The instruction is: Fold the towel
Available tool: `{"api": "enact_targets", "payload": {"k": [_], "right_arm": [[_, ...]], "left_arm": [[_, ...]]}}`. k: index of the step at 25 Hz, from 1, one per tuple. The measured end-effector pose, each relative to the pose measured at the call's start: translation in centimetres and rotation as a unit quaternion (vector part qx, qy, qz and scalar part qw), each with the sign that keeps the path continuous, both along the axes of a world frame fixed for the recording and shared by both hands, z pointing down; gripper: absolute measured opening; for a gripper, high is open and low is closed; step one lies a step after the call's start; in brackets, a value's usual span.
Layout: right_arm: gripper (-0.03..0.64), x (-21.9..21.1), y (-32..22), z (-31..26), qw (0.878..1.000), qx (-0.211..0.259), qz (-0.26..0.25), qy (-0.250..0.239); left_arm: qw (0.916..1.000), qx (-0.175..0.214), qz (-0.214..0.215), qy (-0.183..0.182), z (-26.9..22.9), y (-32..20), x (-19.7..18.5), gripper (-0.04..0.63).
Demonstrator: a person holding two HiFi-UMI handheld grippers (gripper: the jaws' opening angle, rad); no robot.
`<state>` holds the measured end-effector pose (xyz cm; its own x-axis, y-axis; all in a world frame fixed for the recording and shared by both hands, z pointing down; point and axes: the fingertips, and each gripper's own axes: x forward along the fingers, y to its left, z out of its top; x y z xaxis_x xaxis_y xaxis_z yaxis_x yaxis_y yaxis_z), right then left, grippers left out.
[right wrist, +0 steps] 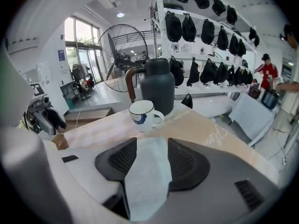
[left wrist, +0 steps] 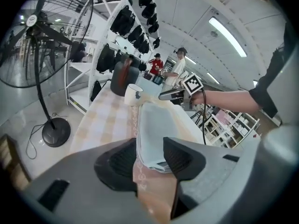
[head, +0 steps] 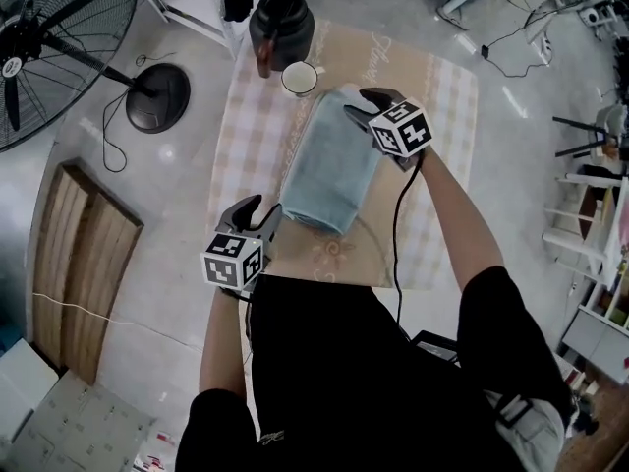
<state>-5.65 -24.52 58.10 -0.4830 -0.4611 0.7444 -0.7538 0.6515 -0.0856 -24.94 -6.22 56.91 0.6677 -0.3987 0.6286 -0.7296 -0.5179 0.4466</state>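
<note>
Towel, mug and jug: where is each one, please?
towel [head: 332,165], head view, middle of its top
mug [right wrist: 140,119], right gripper view, its side wall
jug [head: 283,23], head view, its dark top

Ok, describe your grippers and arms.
The left gripper and right gripper are dark grey with black ribbed pads, each bearing a white cube with black square markers. A black cable runs down from the right one. Sleeves are short and black.

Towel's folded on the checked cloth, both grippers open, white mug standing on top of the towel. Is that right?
Not quite. The mug is not on the towel; the right gripper view shows it on the checked cloth just past the towel's far end. The rest holds.
</note>
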Motion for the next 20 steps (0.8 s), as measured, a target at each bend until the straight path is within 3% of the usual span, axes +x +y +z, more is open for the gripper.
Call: {"api": "enact_targets", "payload": {"k": [4,8,11,16,20], "right_arm": [[0.186,0.6,4.2,-0.5,0.999,-0.001,0.037,-0.012],[0.186,0.7,8.3,-0.3,0.998,-0.006,0.064,-0.017],[0.186,0.5,11.1,0.1,0.996,-0.009,0.088,-0.021],[0.186,-0.2,15.6,0.6,0.991,-0.014,0.129,-0.034],[0.186,-0.3,18.6,0.9,0.986,-0.013,0.161,-0.045]], "left_arm": [[0.9963,0.009,0.083,-0.021,0.3,-0.4,0.7,0.163],[0.9786,0.028,0.198,-0.05,0.7,-0.8,2.2,0.163],[0.9513,0.051,0.294,-0.077,1.3,-0.2,3.2,0.163],[0.8911,0.074,0.437,-0.099,3.3,2.1,4.0,0.163],[0.8639,0.083,0.486,-0.103,3.8,3.1,4.8,0.163]]}}
